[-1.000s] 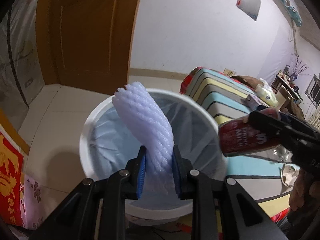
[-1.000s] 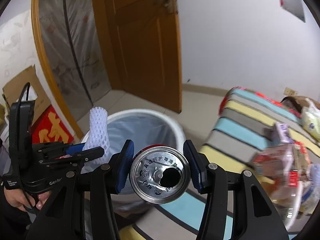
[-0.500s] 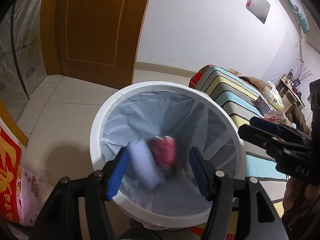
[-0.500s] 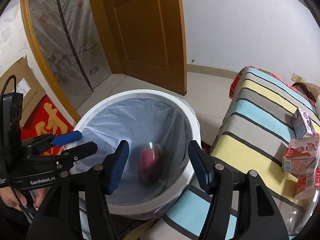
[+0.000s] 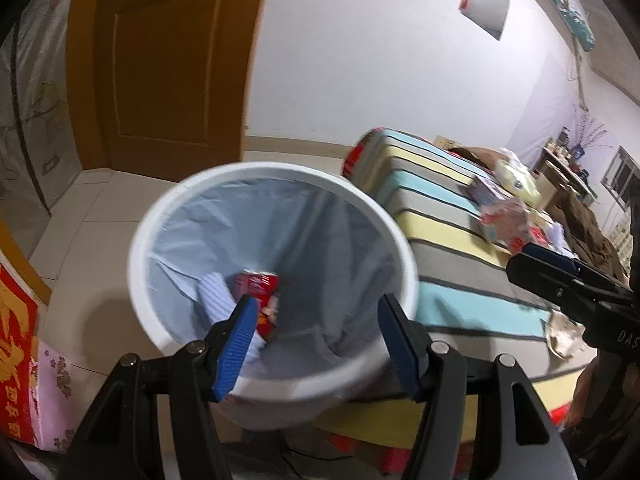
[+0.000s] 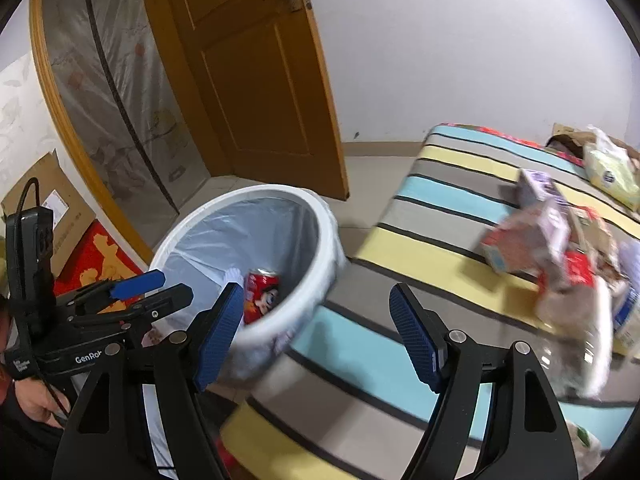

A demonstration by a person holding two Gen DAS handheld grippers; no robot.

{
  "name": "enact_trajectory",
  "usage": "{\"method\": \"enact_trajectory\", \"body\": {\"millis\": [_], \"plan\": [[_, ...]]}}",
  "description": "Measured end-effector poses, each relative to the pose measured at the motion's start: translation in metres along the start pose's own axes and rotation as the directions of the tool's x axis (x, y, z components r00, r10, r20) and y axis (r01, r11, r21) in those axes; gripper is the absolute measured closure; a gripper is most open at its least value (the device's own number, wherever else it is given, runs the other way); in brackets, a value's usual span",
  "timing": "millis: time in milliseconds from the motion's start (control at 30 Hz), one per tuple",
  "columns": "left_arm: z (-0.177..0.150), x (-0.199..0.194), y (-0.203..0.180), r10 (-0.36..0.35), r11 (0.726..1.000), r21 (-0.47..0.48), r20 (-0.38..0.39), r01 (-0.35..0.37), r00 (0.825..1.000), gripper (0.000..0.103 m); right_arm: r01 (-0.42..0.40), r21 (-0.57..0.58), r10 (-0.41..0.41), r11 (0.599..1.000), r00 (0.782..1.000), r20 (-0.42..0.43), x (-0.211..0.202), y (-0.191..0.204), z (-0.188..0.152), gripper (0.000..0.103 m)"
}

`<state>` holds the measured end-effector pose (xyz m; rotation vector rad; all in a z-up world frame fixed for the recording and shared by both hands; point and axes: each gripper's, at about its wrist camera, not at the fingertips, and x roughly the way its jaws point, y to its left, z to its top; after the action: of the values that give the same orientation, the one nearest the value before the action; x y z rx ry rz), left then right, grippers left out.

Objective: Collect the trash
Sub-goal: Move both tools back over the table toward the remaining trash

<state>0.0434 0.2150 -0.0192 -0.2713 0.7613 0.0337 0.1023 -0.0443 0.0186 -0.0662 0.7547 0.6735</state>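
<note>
A white bin point(image 5: 280, 168) with a pale blue liner stands beside the striped bed. At its bottom lie a red drink can point(image 5: 256, 284) and a white foam net sleeve point(image 5: 216, 296). My left gripper point(image 5: 316, 304) hangs open over the bin's near rim with nothing between its pads. In the right wrist view the bin point(image 6: 332, 240) sits to the left with the can point(image 6: 260, 292) inside. My right gripper point(image 6: 316, 292) is over the bed's edge, its jaws opening and empty. Crumpled cartons point(image 6: 528, 232) and a clear plastic bottle point(image 6: 580, 344) lie on the bed to the right.
A brown wooden door point(image 6: 256, 80) stands behind the bin. A red mat point(image 5: 16, 344) and cardboard point(image 6: 60, 208) lie on the floor at the left. The striped bed point(image 6: 420, 200) also carries a tissue pack point(image 6: 608, 172). A hand point(image 6: 36, 404) holds the left gripper's handle.
The left gripper let go of the foam net and the right let go of the can; both fell into the bin. Both grippers have swung right, toward the bed.
</note>
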Motion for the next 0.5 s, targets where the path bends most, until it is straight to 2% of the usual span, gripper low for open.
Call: {"method": "enact_trajectory", "body": {"millis": [200, 300, 367, 500], "plan": [[-0.008, -0.003, -0.032, -0.046, 0.998, 0.031, -0.005, 0.046, 0.999, 0.04, 0.062, 0.05, -0.063, 0.997, 0.998, 0.015, -0.027, -0.019, -0.011, 0.027], [-0.011, -0.007, -0.052, -0.065, 0.996, 0.063, 0.001, 0.065, 0.998, 0.047, 0.115, 0.087, -0.119, 0.99, 0.992, 0.035, -0.044, -0.033, -0.019, 0.027], [-0.013, -0.007, -0.067, -0.082, 0.993, 0.086, -0.002, 0.082, 0.997, 0.058, 0.147, 0.111, -0.153, 0.983, 0.987, 0.046, -0.056, -0.041, -0.026, 0.027], [-0.016, -0.003, -0.097, -0.114, 0.985, 0.127, -0.022, 0.116, 0.993, 0.067, 0.218, 0.153, -0.23, 0.964, 0.971, 0.07, -0.076, -0.058, -0.038, 0.027]]}}
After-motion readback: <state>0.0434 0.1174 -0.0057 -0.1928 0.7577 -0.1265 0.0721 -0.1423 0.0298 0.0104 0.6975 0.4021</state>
